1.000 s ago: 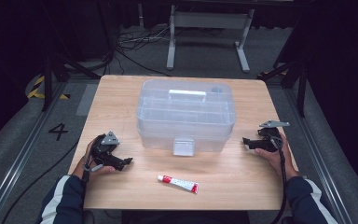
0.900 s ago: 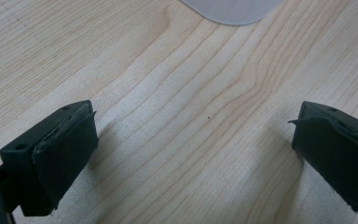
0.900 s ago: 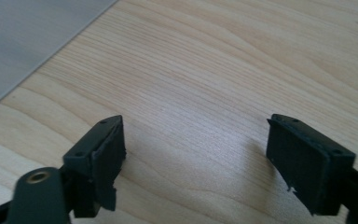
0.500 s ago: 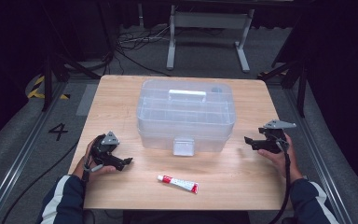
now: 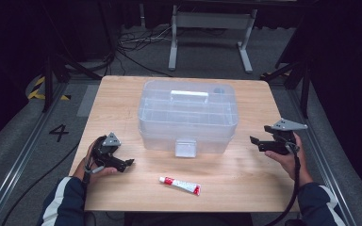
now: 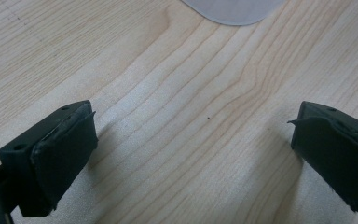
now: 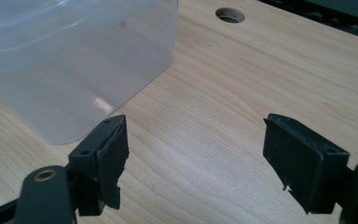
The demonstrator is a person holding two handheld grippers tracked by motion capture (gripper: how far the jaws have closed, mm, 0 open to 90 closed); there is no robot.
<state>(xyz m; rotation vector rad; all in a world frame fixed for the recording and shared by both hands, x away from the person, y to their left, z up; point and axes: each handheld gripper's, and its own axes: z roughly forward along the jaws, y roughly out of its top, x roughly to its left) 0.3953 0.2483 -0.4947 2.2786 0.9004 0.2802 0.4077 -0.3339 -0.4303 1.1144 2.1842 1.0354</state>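
A person is sitting at the near edge of a wooden desk (image 5: 245, 174), holding a two-jaw gripper in each hand. The left gripper (image 5: 122, 164) is resting low near the desk's near left corner, pointing toward the middle; in the left gripper view its jaws are standing wide apart with nothing but bare wood between them, and a pale rounded corner of the clear plastic box (image 6: 233, 9) is showing at the top edge. The right gripper (image 5: 256, 142) is hovering near the desk's right edge, just beside the box's right end, aimed at it. In the right gripper view its jaws are likewise spread wide and gripping nothing, with the box wall (image 7: 74, 60) lying ahead and to one side, apart from the jaws. The clear plastic box (image 5: 188, 117), lid closed and white handle on top, is sitting at the desk's centre. A small red and white tube (image 5: 180, 185) is lying flat toward the near edge, in front of the box and between the two grippers, touching neither.
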